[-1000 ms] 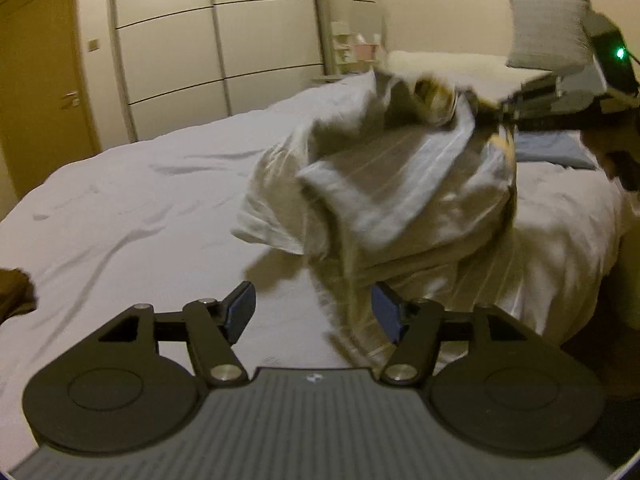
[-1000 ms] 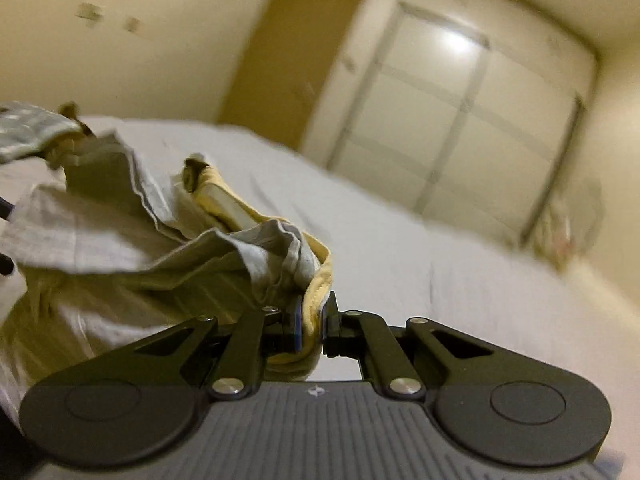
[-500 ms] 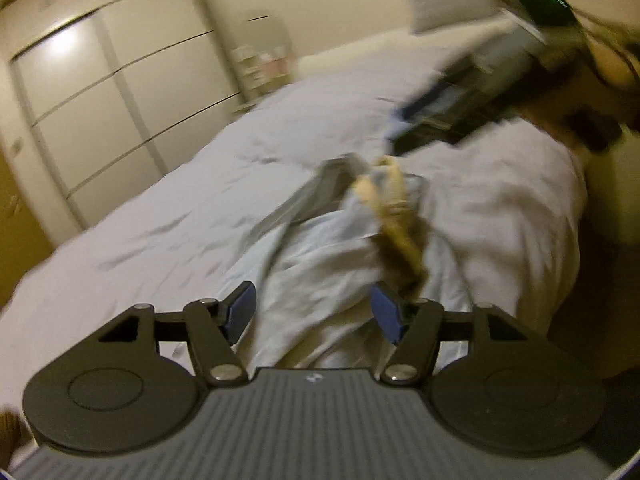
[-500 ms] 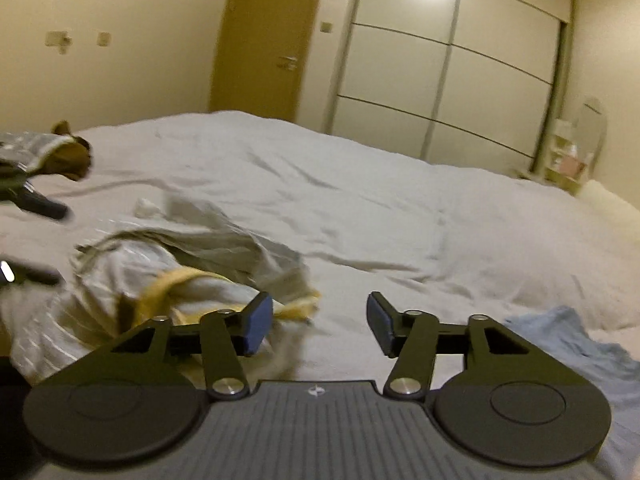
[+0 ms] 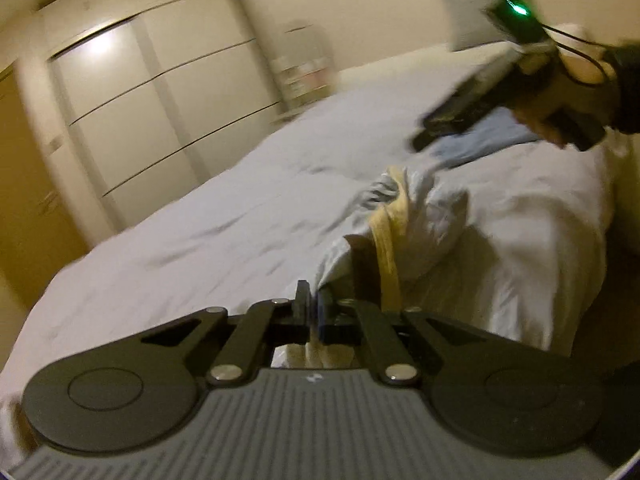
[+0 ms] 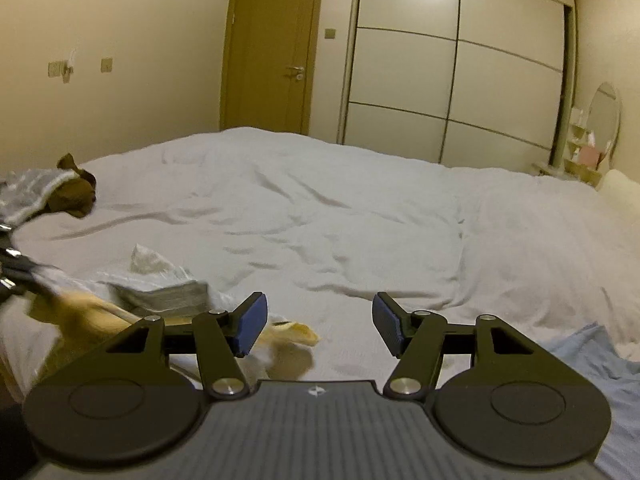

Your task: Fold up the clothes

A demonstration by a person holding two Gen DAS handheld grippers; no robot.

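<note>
The left claw (image 5: 313,312) is clamped fully shut. The right claw (image 6: 318,322) is held apart, its jaws opening, with nothing gripped between.

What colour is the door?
The door is brown; it shows best in the right wrist view.

Bare bed sheet (image 6: 360,216) lies open ahead; crumpled garment (image 6: 160,284) crowds its near left.
</note>
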